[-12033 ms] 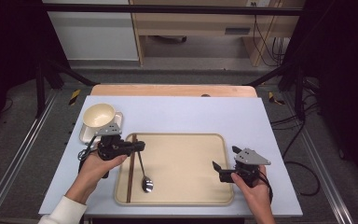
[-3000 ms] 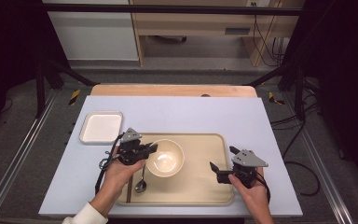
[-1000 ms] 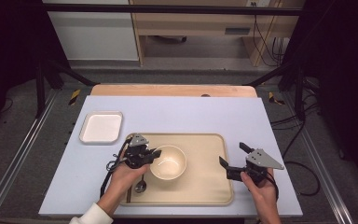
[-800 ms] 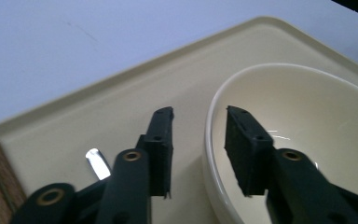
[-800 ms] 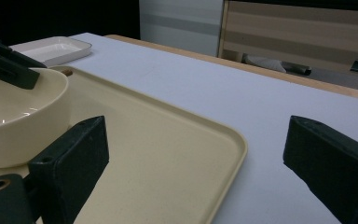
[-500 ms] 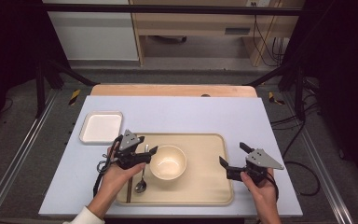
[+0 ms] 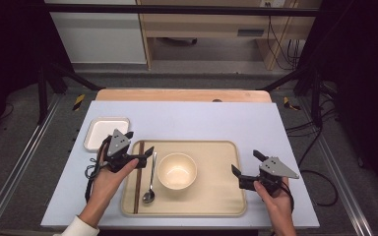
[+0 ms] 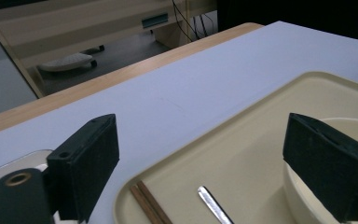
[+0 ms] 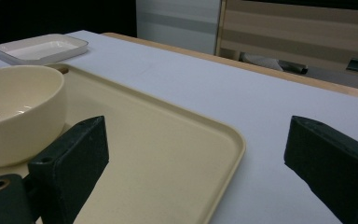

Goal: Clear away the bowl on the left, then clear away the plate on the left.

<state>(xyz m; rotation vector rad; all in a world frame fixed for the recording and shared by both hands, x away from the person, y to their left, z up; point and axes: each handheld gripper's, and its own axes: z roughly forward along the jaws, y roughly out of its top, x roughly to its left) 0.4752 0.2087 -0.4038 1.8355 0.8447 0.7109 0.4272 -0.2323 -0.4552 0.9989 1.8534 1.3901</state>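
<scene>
The cream bowl (image 7: 177, 170), round, glossy and empty, was set on the beige tray (image 7: 211, 196), beside a metal spoon (image 7: 150, 182) and brown chopsticks (image 7: 137, 189). It lay just right of the left gripper (image 7: 139, 143), whose jaws had just been opened wide with nothing between them. The right gripper (image 7: 246, 164) was held spread at the tray's right edge. A white rectangular dish (image 7: 103, 132) lay empty on the table.

Tray (image 7: 216, 147) right half free; bowl (image 7: 177, 170), spoon (image 7: 150, 178) crowd left.
</scene>
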